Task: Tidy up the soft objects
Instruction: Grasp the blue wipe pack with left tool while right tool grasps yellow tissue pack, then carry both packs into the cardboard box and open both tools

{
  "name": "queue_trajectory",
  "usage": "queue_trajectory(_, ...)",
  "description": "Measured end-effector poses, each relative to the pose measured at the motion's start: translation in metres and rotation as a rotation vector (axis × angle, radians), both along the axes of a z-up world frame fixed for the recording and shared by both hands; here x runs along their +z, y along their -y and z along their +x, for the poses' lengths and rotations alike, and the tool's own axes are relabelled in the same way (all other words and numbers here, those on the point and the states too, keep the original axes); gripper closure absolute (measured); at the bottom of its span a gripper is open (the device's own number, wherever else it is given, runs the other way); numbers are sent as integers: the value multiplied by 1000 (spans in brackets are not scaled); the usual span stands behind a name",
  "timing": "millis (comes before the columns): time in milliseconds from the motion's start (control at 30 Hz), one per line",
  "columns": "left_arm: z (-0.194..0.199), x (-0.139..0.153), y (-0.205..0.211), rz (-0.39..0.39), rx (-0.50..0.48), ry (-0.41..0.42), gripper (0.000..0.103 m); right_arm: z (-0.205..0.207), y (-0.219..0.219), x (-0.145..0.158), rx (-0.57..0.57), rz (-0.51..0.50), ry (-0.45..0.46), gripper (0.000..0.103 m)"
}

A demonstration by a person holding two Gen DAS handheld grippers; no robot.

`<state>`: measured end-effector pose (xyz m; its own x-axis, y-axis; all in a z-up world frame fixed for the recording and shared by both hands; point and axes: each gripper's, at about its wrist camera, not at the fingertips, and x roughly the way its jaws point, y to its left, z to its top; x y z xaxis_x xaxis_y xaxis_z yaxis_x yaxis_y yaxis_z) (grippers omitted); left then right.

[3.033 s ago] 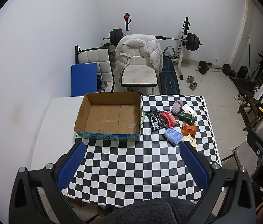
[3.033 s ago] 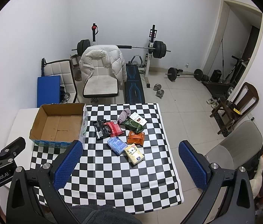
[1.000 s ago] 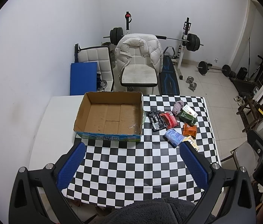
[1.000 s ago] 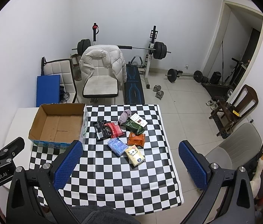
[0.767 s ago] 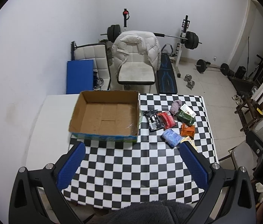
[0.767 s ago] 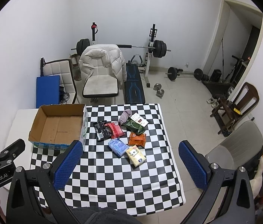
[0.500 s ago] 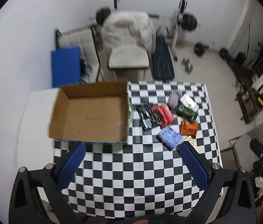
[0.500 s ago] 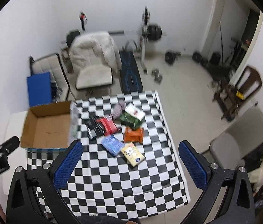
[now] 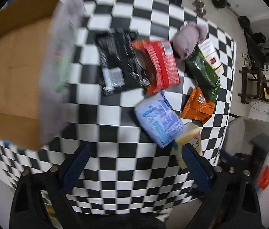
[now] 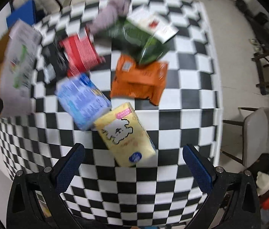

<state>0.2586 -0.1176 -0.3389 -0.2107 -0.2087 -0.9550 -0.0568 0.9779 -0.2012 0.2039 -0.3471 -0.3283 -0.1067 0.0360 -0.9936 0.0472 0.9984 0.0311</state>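
Packets [image 9: 159,122] right of box [image 9: 14,72]

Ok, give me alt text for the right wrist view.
The open right gripper hovers over a yellow pack on a checkered tablecloth. Beyond lie a blue pack, an orange pack, red and green packs, blurred.

Checkered tablecloth [image 10: 187,87]: smooth, slightly glossy sheet. Cardboard box [image 9: 16,66]: matt brown corrugated board, printed paper outside. Green packet [image 10: 144,42], orange packet [image 10: 140,80], red packet [image 9: 157,63], black packet [image 9: 119,61]: shiny crinkled plastic film. Blue pack [image 10: 83,99], yellow pack [image 10: 124,133]: soft printed plastic wrap. Mauve bundle [image 9: 187,38]: matt knitted cloth. Gripper pads [image 10: 67,168]: blue, textured, on matt black plastic.
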Motion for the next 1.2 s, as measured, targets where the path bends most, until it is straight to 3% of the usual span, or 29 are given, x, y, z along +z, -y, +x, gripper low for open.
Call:
queue_trajectory(133, 5, -41, 14, -37, 54, -125, 4, -4, -4, -50, 18, 62, -89, 1)
queue_trajectory(200, 6, -55, 20, -51, 87, -168, 4, -10, -5, -69, 22, 82, -132, 10)
queue_trajectory(267, 6, -71, 30, -64, 119, -213, 4, -17, 0, -83, 20, 62, -154, 26)
queue_trajectory(433, 7, -105, 50, -54, 191, -288, 4, -35, 37, -85, -111, 42, -142, 27)
queue_trajectory(533, 8, -122, 60, 34, 182, -284, 4, -47, 57, -95, -190, 87, -151, 26)
queue_trajectory(633, 6, -123, 63, 95, 143, -245, 6, -56, 62, -109, -216, 112, -156, 26)
queue_trajectory(733, -2, -112, 70, 161, 56, -176, 28, -63, 66, -110, -231, 107, -141, 26)
queue_trajectory(800, -8, -104, 75, 181, -10, -125, 49, -70, 67, -110, -246, 96, -132, 26)
queue_trajectory(867, -16, -95, 80, 218, -93, -63, 56, -75, 76, -100, -255, 88, -121, 28)
queue_trajectory(1033, -44, -68, 94, 270, -238, 66, 62, -97, 69, -86, -268, 76, -94, 30)
queue_trajectory(1200, -75, -13, 82, 204, -263, 186, 62, -123, 61, -53, -273, 131, -58, 36)
